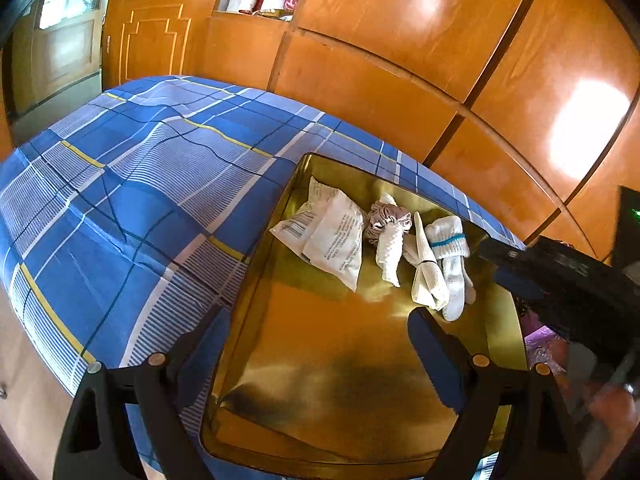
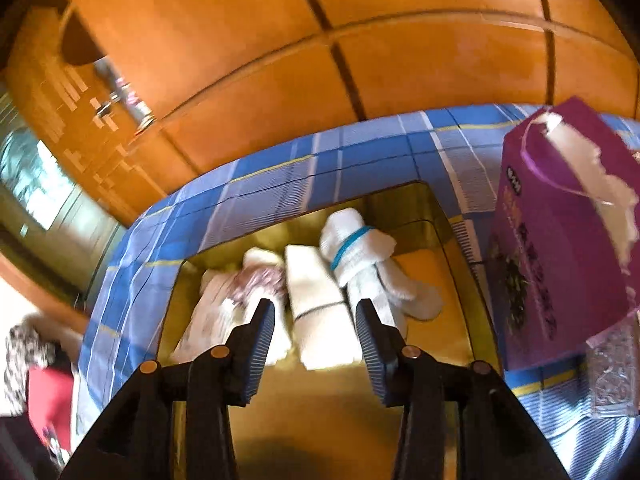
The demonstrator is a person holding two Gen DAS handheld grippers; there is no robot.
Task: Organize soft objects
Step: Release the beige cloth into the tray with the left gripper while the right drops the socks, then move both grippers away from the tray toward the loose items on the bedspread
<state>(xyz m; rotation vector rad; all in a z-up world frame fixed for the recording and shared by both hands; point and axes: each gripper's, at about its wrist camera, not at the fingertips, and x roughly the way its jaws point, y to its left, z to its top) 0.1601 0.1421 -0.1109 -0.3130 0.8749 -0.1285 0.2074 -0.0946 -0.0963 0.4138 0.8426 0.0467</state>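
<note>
Bed: blue plaid sheet (image 1: 132, 184).
Tray: shiny gold rectangular tray (image 1: 332, 364) on bed.
Soft items: cream folded cloth (image 2: 316, 304), white blue-banded socks (image 2: 360, 256) in tray.
Right gripper (image 2: 316, 334): spread, straddling cloth, pads apart.
Left gripper (image 1: 316, 344): spread wide, holding nothing.

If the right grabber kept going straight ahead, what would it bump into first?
Most likely the cream folded sock lying in the gold tray. It sits right between the right gripper's open fingers, though depth is hard to judge.
</note>
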